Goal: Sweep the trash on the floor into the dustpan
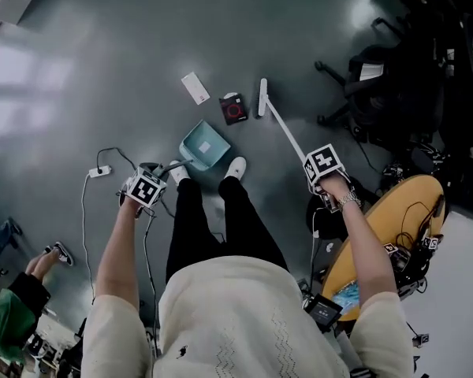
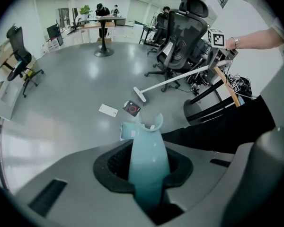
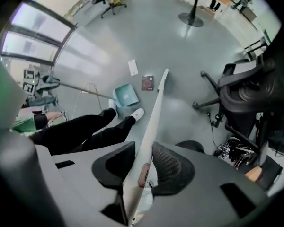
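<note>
A teal dustpan (image 1: 206, 146) rests on the grey floor just ahead of the person's white shoes. Its long handle (image 2: 147, 161) runs up into my left gripper (image 1: 144, 187), which is shut on it. My right gripper (image 1: 325, 166) is shut on the white broom handle (image 3: 144, 151). The broom's narrow head (image 1: 262, 98) sits on the floor to the right of a black square packet (image 1: 234, 109). A white card (image 1: 195, 88) lies left of the packet. Both pieces of trash lie beyond the dustpan's mouth, also seen as the packet (image 2: 131, 109) and card (image 2: 108, 110).
Black office chairs (image 1: 394, 85) stand at the right, beside a round wooden table (image 1: 394, 219) with cables. A white power strip (image 1: 100, 172) and cord lie on the floor at the left. Another person's shoe and sleeve (image 1: 31, 278) show at the lower left.
</note>
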Tool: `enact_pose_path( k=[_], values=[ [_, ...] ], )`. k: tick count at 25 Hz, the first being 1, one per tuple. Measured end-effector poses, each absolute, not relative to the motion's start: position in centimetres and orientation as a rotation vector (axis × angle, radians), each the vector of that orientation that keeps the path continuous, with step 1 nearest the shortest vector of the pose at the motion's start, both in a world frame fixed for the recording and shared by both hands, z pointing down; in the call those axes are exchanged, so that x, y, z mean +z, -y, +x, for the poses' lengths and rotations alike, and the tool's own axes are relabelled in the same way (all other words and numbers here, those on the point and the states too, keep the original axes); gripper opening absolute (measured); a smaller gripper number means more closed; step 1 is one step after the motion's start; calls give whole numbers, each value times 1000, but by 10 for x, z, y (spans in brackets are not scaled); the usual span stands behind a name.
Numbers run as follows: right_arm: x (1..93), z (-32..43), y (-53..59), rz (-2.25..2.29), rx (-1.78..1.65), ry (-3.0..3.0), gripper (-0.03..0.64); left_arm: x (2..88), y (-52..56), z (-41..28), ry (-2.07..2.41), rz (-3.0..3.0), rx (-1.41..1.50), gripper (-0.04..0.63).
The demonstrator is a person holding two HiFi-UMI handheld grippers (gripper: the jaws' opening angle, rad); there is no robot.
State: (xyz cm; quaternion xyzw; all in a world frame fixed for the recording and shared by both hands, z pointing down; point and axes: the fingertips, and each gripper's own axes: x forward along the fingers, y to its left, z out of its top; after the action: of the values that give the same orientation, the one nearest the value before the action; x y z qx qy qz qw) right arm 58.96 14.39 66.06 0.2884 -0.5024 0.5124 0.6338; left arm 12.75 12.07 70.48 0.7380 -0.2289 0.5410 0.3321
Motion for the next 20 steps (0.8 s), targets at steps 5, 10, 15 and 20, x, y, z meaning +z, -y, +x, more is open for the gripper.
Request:
enact_pose_path(
  k=[5, 10, 15, 20],
  values=[
    [672, 543, -150, 550, 964, 1192, 120, 712, -101, 114, 637, 1856, 1397, 94],
    [668, 511, -140, 430, 808, 1198, 120, 730, -90, 115, 657, 1818, 1432, 95],
    [663, 493, -146, 367, 748, 1190, 123, 736, -82, 119, 654, 1832, 1454, 95],
    [659, 474, -171, 333, 797, 1200, 127, 740, -88, 106, 669, 1826, 1412, 95]
  ],
)
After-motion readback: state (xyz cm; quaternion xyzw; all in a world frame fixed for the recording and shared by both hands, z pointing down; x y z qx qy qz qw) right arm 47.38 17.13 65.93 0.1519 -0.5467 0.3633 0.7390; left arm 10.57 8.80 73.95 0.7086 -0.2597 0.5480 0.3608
